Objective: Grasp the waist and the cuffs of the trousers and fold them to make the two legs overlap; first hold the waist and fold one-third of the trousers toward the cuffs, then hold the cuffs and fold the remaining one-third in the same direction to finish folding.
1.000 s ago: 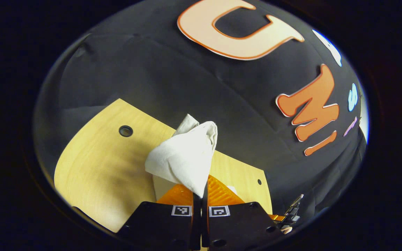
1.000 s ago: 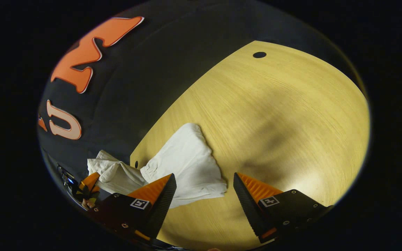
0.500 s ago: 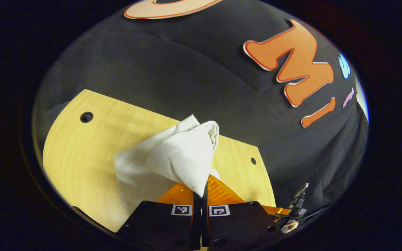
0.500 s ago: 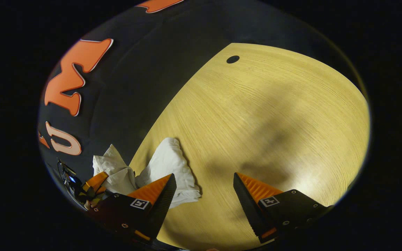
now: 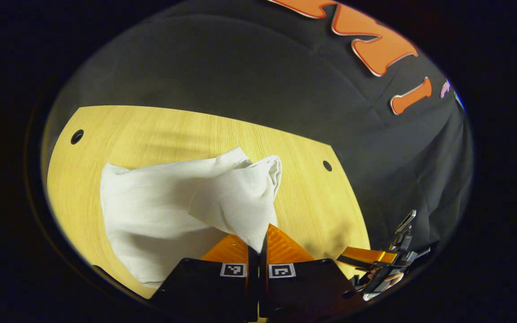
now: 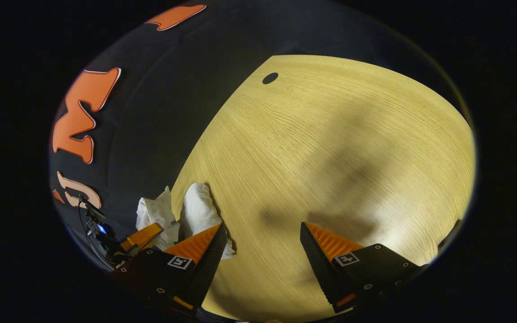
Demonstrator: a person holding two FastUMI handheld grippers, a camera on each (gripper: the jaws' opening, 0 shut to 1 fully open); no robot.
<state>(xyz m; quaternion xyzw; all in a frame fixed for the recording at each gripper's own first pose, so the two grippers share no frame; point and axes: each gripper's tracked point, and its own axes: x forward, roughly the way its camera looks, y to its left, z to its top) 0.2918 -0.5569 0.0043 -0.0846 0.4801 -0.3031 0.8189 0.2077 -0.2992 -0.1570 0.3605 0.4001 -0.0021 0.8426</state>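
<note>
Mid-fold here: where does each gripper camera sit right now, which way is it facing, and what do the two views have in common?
Left gripper view: rides the left gripper, looking along its closed fingers, pinched on a lifted fold of the white trousers, across the wooden table toward the booth wall; the other gripper shows at lower right.
Right gripper view: rides the right gripper, fingers spread wide apart over bare table, facing down across it; trousers at lower left.
Shared: trousers, table, booth wall, and each view shows the other gripper.
</note>
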